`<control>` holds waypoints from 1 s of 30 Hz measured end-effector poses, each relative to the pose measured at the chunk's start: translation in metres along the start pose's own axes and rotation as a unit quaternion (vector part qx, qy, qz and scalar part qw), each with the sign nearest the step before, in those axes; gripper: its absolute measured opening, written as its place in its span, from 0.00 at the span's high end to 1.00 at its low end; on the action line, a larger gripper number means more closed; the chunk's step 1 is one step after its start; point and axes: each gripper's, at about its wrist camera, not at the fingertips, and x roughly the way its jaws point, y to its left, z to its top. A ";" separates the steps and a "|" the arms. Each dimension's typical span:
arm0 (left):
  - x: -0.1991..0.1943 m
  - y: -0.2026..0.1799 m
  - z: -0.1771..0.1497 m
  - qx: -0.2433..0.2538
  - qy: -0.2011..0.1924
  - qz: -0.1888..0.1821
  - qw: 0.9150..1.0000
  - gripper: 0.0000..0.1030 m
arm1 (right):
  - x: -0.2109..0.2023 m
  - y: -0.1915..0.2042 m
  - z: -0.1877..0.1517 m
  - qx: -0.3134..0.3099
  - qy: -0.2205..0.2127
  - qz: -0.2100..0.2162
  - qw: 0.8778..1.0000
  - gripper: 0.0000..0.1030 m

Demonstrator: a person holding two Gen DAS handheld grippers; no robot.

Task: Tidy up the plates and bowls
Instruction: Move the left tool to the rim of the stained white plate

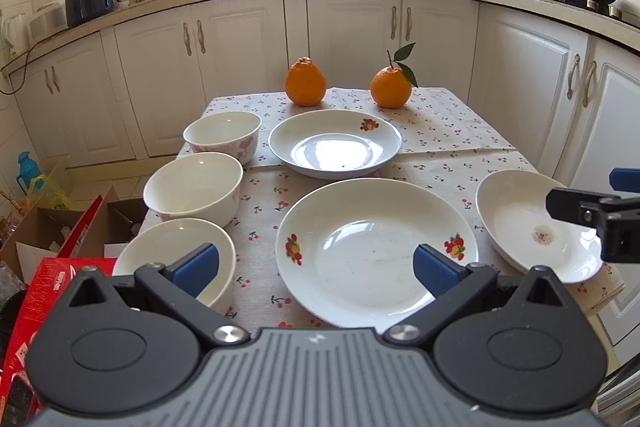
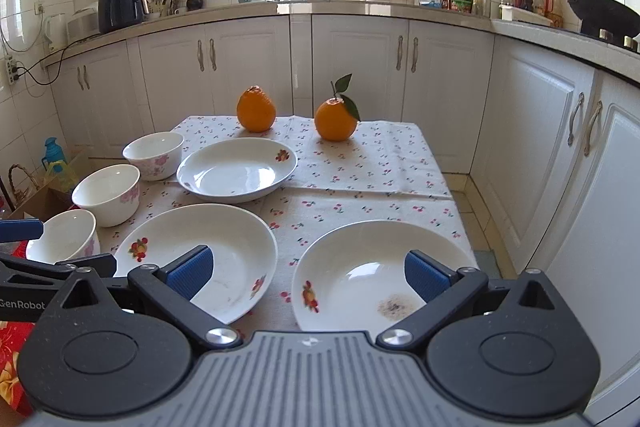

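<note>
Clearly, with our left hand-held gripper [image 1: 316, 269] and right hand-held gripper [image 2: 310, 273] both wide and empty, we risk nudging the soiled plate [image 2: 384, 275] off the counter's [image 2: 384, 171] near right edge.

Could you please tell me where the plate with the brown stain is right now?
The stained plate sits at the table's near right corner, directly ahead of the open right gripper, with the large plate to its left.

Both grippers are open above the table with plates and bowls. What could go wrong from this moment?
1. The nearest bowl sits at the table's left edge above boxes; a nudge might tip it off.
2. The stained plate reaches toward the right edge; stacking it could soil clean plates.
3. The left gripper and right gripper are close and might collide.
</note>
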 end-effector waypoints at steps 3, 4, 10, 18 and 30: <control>0.005 -0.005 0.008 0.007 0.001 -0.009 1.000 0.01 | -0.003 -0.018 -0.002 -0.006 -0.009 -0.007 1.000 0.00; 0.007 -0.008 0.012 0.009 -0.003 -0.010 1.000 0.01 | -0.004 -0.025 -0.003 -0.007 -0.011 -0.008 1.000 0.00; 0.022 -0.030 0.025 0.055 -0.006 -0.022 0.998 0.01 | 0.001 -0.063 -0.021 -0.005 0.008 -0.018 1.000 0.00; 0.045 -0.070 0.037 0.103 -0.008 -0.060 0.993 0.01 | 0.017 -0.091 -0.059 0.005 0.058 0.011 0.998 0.00; 0.081 -0.117 0.047 0.148 0.034 -0.143 0.978 0.01 | 0.051 -0.099 -0.084 -0.004 0.098 0.068 0.993 0.00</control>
